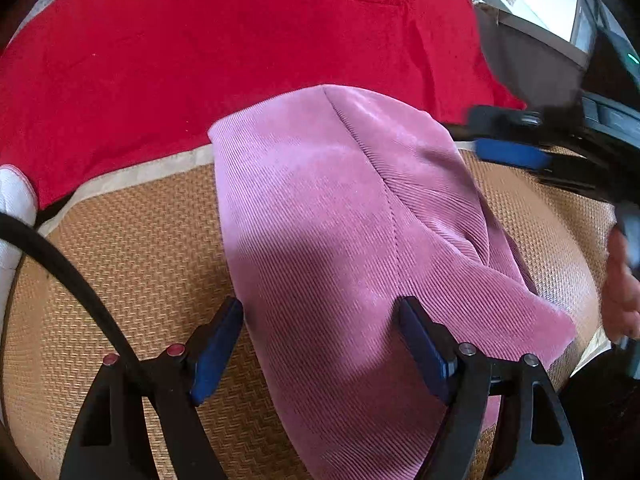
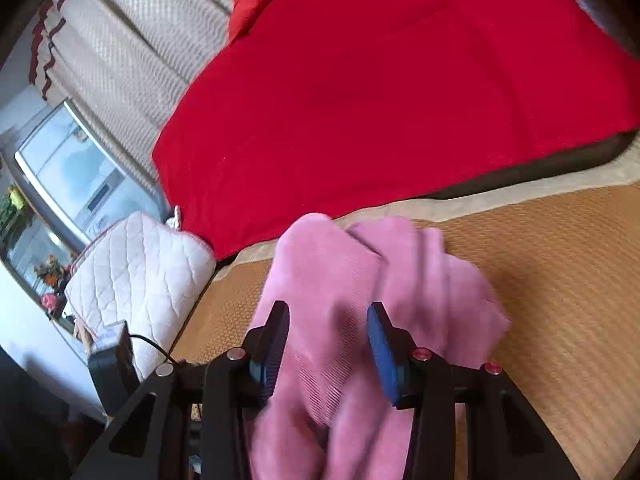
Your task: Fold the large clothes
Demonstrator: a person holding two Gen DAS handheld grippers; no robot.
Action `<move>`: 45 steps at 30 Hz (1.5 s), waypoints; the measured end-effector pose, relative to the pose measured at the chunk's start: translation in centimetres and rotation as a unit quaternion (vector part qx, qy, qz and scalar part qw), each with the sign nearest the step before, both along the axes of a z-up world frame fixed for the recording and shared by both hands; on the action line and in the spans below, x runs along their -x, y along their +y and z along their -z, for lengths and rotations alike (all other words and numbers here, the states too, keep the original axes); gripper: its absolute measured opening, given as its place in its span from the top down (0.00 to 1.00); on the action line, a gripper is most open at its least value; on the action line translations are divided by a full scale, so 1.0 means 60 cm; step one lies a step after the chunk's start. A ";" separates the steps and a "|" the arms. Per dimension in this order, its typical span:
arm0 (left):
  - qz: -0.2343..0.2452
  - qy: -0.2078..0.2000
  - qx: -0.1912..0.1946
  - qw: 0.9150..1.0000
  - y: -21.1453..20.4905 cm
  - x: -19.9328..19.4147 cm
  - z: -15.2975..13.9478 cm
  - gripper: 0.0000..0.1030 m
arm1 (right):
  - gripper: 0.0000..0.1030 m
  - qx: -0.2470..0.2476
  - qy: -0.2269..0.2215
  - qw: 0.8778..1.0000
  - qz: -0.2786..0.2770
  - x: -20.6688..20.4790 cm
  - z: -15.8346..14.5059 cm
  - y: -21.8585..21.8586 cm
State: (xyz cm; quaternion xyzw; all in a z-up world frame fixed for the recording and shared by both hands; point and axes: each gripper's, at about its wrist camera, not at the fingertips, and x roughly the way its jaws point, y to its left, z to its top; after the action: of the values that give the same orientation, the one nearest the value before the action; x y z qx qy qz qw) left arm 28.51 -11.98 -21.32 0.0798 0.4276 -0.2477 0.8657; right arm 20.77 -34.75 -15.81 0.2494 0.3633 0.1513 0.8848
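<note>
A pink corduroy garment (image 1: 332, 216) lies folded on a woven straw mat (image 1: 132, 248). My left gripper (image 1: 320, 340) hovers over its near end with the jaws wide open, and the cloth passes under the gap without touching the blue pads. My right gripper (image 1: 508, 152) shows blurred at the garment's right edge, a hand (image 1: 622, 288) behind it. In the right wrist view the pink garment (image 2: 360, 272) is blurred and runs between the fingers of my right gripper (image 2: 328, 344). The inner face of its right pad (image 2: 384, 352) shows bare.
A red blanket (image 1: 224, 48) (image 2: 380, 88) covers the bed beyond the mat's pale border. A white quilted pillow (image 2: 140, 276) lies at the left, a black box with a cable (image 2: 112, 364) beside it. A black cable (image 1: 68, 272) crosses the left wrist view.
</note>
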 end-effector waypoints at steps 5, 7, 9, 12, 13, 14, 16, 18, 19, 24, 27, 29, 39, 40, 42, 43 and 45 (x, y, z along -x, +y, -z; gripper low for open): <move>0.004 -0.003 -0.011 1.000 -0.010 -0.002 0.016 0.17 | 0.62 0.010 0.088 0.996 0.001 -0.081 0.079 0.011; 0.006 -0.013 -0.025 1.000 -0.026 -0.001 0.023 0.15 | 0.64 -0.011 0.122 0.993 0.004 -0.096 0.127 -0.003; 0.010 -0.029 -0.037 0.999 -0.033 0.007 0.022 0.15 | 0.64 -0.032 0.117 0.993 0.009 -0.095 0.132 -0.017; 0.005 -0.034 -0.042 0.999 -0.031 0.010 0.020 0.15 | 0.62 -0.022 0.111 0.993 0.013 -0.078 0.107 -0.021; 0.003 -0.035 -0.043 0.998 -0.030 0.012 0.020 0.15 | 0.62 -0.020 0.104 0.994 0.015 -0.068 0.098 -0.021; 0.002 -0.037 -0.044 0.998 -0.029 0.014 0.020 0.15 | 0.61 -0.020 0.098 0.995 0.017 -0.056 0.089 -0.022; 0.000 -0.041 -0.046 0.998 -0.022 0.025 0.019 0.15 | 0.61 -0.015 0.088 0.996 0.021 -0.036 0.074 -0.022; -0.002 -0.043 -0.047 0.998 -0.019 0.028 0.019 0.15 | 0.61 0.008 0.079 0.997 0.022 -0.019 0.056 -0.010; -0.002 -0.043 -0.047 0.998 -0.019 0.029 0.019 0.15 | 0.61 0.018 0.073 0.997 0.020 -0.011 0.052 -0.005; -0.004 -0.049 -0.052 0.997 -0.021 0.035 0.020 0.15 | 0.61 0.048 0.082 0.995 0.022 -0.006 0.072 0.007; -0.002 -0.046 -0.052 0.998 -0.032 0.038 0.019 0.15 | 0.62 0.063 0.121 0.991 0.017 -0.036 0.128 0.007; -0.003 -0.051 -0.055 0.997 -0.032 0.041 0.018 0.15 | 0.63 0.042 0.110 0.993 0.019 -0.043 0.145 0.003; -0.004 -0.053 -0.060 0.997 -0.039 0.038 0.014 0.15 | 0.63 0.060 0.102 0.993 0.012 -0.045 0.142 0.012; -0.004 -0.053 -0.059 0.997 -0.039 0.037 0.015 0.15 | 0.63 0.058 0.103 0.993 0.012 -0.041 0.138 0.010; -0.006 -0.052 -0.058 0.997 -0.038 0.037 0.015 0.15 | 0.63 0.047 0.117 0.992 0.013 -0.041 0.131 0.004; -0.006 -0.052 -0.057 0.997 -0.036 0.036 0.015 0.15 | 0.63 0.038 0.126 0.991 0.015 -0.036 0.124 -0.001; -0.006 -0.050 -0.055 0.997 -0.035 0.034 0.014 0.15 | 0.61 0.024 0.127 0.991 0.016 -0.033 0.095 -0.011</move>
State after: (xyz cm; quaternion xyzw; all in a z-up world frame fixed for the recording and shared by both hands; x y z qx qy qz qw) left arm 26.47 -14.10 -22.16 0.1371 0.3973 -0.2149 0.8816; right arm 22.77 -35.42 -21.48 0.2515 0.4722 0.0951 0.8395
